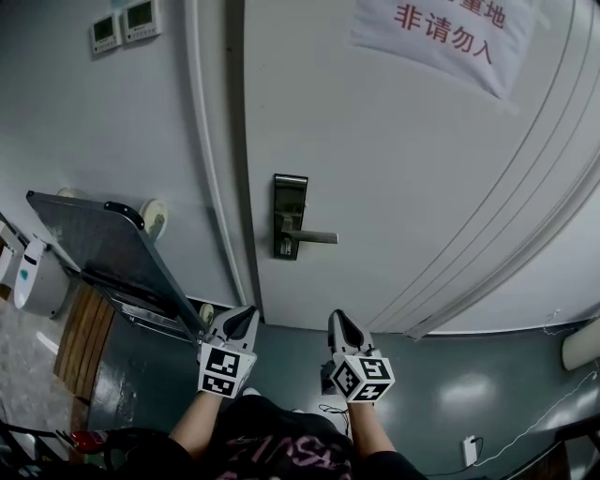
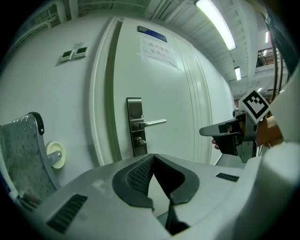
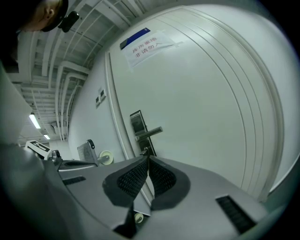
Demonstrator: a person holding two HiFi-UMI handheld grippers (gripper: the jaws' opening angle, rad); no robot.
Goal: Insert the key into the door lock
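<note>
A steel lock plate (image 1: pixel 289 216) with a lever handle (image 1: pixel 314 236) sits at the left edge of the white door (image 1: pixel 403 169). In the left gripper view the lock plate (image 2: pixel 135 125) carries a small keyhole cylinder (image 2: pixel 139 140) under the handle. Both grippers are held low, well short of the door. My left gripper (image 1: pixel 246 315) (image 2: pixel 152 156) is shut with nothing visible between its pads. My right gripper (image 1: pixel 337 317) (image 3: pixel 147 157) is also shut. A small metal bit (image 3: pixel 144 150) shows just above its tips; I cannot tell whether it is a key or the lock cylinder behind.
A metal platform cart (image 1: pixel 103 246) with a white wheel (image 1: pixel 152 217) leans on the wall left of the door. Two wall control panels (image 1: pixel 122 24) hang above it. A paper sign (image 1: pixel 441 30) is stuck on the door. Cables (image 1: pixel 330 409) lie on the grey floor.
</note>
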